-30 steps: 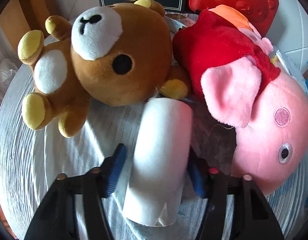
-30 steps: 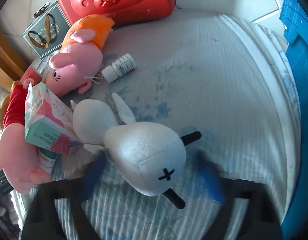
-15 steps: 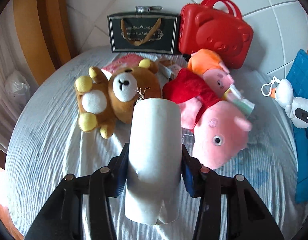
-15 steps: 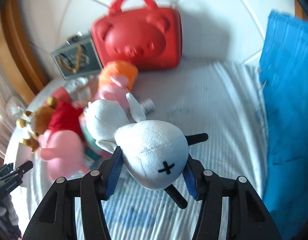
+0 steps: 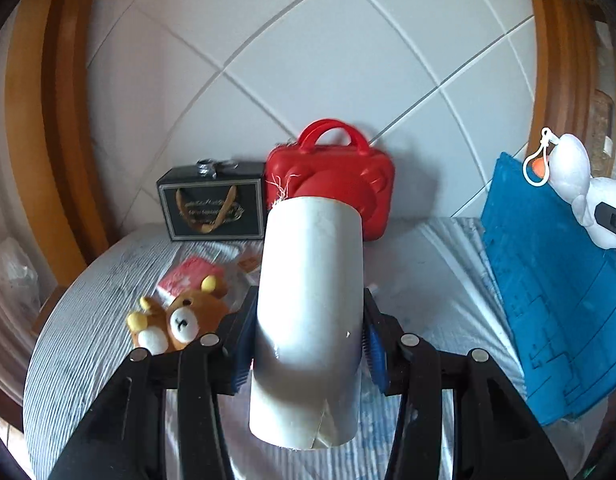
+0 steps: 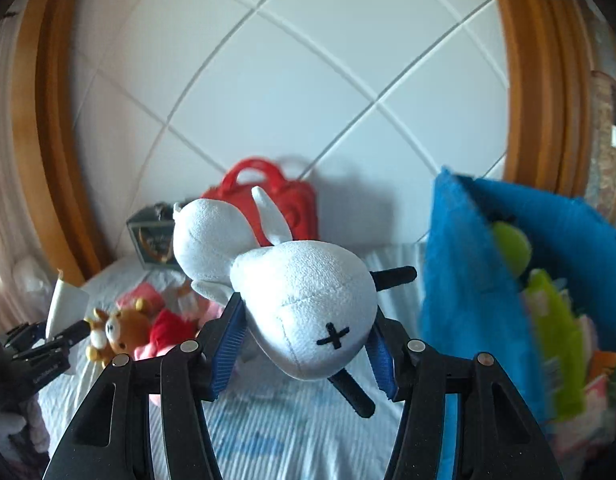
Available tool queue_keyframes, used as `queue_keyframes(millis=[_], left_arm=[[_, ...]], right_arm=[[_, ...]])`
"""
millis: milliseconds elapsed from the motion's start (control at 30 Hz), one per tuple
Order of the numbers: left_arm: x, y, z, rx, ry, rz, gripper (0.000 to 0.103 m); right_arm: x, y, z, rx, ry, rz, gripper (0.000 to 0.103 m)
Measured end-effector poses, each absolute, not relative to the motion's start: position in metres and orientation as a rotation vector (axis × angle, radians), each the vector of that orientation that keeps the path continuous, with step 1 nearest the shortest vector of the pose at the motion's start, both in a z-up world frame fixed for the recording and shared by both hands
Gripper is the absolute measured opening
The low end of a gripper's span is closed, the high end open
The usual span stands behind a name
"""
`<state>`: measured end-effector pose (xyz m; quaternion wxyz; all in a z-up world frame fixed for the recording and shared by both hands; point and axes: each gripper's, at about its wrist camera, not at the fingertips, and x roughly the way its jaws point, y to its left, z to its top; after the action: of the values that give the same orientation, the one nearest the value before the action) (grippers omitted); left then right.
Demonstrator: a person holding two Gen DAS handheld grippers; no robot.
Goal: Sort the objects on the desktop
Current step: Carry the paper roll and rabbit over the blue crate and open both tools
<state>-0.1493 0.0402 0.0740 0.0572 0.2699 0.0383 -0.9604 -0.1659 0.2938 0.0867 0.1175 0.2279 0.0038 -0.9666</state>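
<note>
Left gripper (image 5: 308, 346): jaws clamped on the white roll (image 5: 309, 312), which stands between the blue pads.
Right gripper (image 6: 306, 346): jaws clamped on the white plush (image 6: 300, 296), its black cross facing the camera.
Change: both grippers have risen since half a second ago; the toys that lay close under the jaws now sit far below them.
Below the left jaws: brown bear (image 5: 180, 322) to the left of them, on the striped cloth (image 5: 88, 320).
Beyond the jaws: red case (image 5: 335, 184) and black box (image 5: 214, 206) against the tiled wall (image 5: 308, 60).
Right of the jaws: blue bin (image 6: 467, 280).
</note>
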Motion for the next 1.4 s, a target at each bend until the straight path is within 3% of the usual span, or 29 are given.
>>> queue_keyframes(millis=[433,733,1033,1400], left_arm=[[-0.205,0.225,0.167,0.721,-0.016,-3.28,0.045],[-0.261,0.366,0.209,0.815,-0.118,-3.43,0.045],[-0.321,0.481,0.201,1.026,-0.325,-3.38,0.045],[-0.346,0.536,0.166,1.225,-0.446,-3.308,0.047]], right_arm=[[-0.148,0.437,0.172,0.522,0.013,-3.146,0.057],[-0.189,0.55,0.179,0.661,0.006,-3.268,0.057],[-0.241,0.633,0.147,0.87,-0.072,-3.274,0.057],[-0.272,0.665,0.123,1.029,-0.073,-3.281,0.057]])
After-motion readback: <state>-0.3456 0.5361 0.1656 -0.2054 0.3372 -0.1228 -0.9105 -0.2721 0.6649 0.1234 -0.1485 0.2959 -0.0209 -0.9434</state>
